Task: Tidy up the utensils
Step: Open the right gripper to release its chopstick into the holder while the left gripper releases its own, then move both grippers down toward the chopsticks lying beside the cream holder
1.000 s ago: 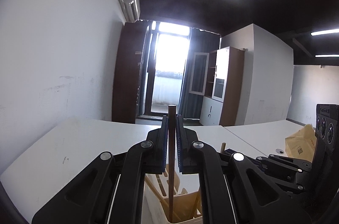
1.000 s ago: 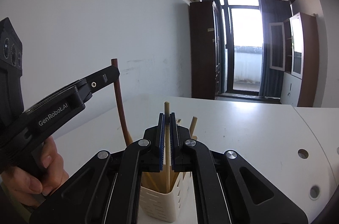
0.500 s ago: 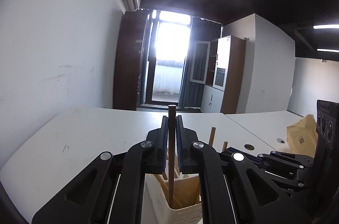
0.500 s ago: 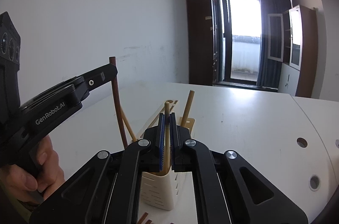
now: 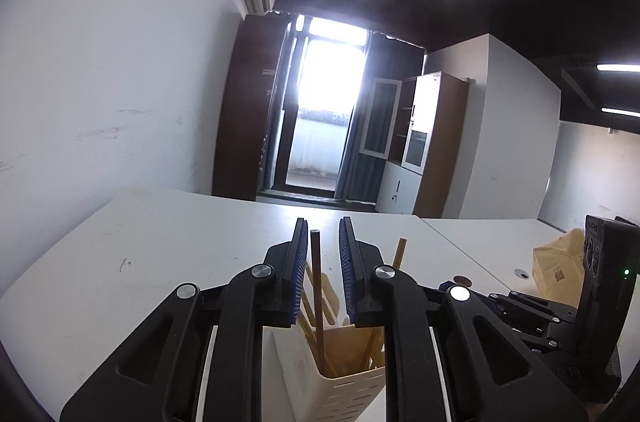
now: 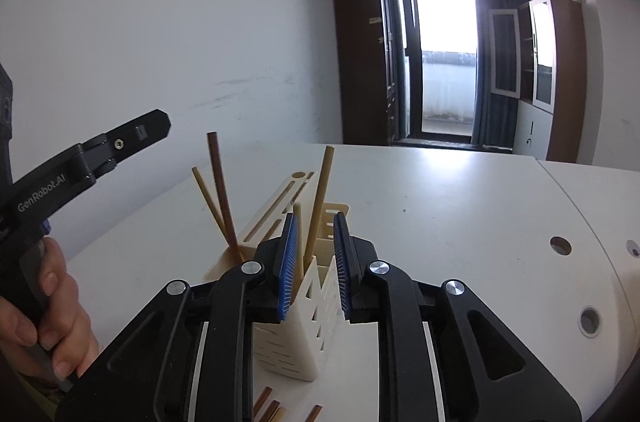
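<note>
A cream slotted utensil holder (image 6: pixel 304 322) stands on the white bench (image 6: pixel 440 222) in the lower middle of the right wrist frame, and the same holder (image 5: pixel 340 378) fills the lower middle of the left wrist frame. Several chopsticks stand in it: a dark brown chopstick (image 6: pixel 222 190) leans toward the upper left beside a paler one (image 6: pixel 208 200), and a long light bamboo chopstick (image 6: pixel 320 198) rises nearly upright, with a shorter light stick (image 6: pixel 298 238) just beside it. In the left wrist frame the dark brown chopstick (image 5: pixel 317 286) stands in the holder between the spread jaws of the left gripper (image 5: pixel 323 262), touching neither pad. The right gripper (image 6: pixel 314 254) likewise has its jaws spread, with the light sticks rising in the gap and free of its blue pads. The left gripper's black body (image 6: pixel 80 158) reaches in from the left edge of the right wrist frame, held by a hand (image 6: pixel 44 322) at lower left. More stick ends (image 6: pixel 276 408) lie on the bench at the bottom edge. Behind the holder sits a cream slotted block (image 6: pixel 276 206). A brown paper bag (image 5: pixel 558 268) rests at the right of the left wrist frame.
</note>
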`<state>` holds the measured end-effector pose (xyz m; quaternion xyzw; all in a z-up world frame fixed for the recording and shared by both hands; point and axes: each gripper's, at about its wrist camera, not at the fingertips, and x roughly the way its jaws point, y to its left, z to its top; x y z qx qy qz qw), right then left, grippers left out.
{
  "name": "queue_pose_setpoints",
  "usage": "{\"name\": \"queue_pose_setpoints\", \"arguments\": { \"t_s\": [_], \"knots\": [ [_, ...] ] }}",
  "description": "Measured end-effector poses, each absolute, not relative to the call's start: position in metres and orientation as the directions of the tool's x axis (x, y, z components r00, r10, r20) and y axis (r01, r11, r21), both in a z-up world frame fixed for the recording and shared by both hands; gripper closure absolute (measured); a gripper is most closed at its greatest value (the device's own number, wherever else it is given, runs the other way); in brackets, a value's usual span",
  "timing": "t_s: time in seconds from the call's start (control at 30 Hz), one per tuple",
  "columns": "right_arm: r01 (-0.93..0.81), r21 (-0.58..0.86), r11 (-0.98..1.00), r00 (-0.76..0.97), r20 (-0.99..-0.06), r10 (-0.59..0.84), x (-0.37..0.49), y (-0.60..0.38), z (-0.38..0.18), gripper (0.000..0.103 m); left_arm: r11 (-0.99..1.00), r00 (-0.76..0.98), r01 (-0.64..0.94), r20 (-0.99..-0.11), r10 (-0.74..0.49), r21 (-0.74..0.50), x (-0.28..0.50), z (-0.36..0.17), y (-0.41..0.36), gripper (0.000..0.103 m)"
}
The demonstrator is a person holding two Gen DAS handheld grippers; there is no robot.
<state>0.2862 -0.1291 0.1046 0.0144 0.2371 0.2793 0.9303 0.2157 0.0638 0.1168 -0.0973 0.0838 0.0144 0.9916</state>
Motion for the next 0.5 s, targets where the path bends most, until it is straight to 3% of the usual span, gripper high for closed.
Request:
{"name": "queue_pose_setpoints", "arguments": {
  "t_s": [0.27,0.5],
  "knots": [
    [-0.499,0.157,0.852,0.749,-0.417,0.515,0.279,-0.133,0.107,0.079,0.984,0.986,-0.062,-0.165,0.035,-0.165,0.201,0.122,0.059,0.084],
    [-0.475,0.15,0.867,0.767,-0.413,0.491,0.271,-0.142,0.111,0.07,0.994,0.967,-0.098,-0.24,0.084,-0.047,0.195,0.12,0.044,0.074]
  ]
}}
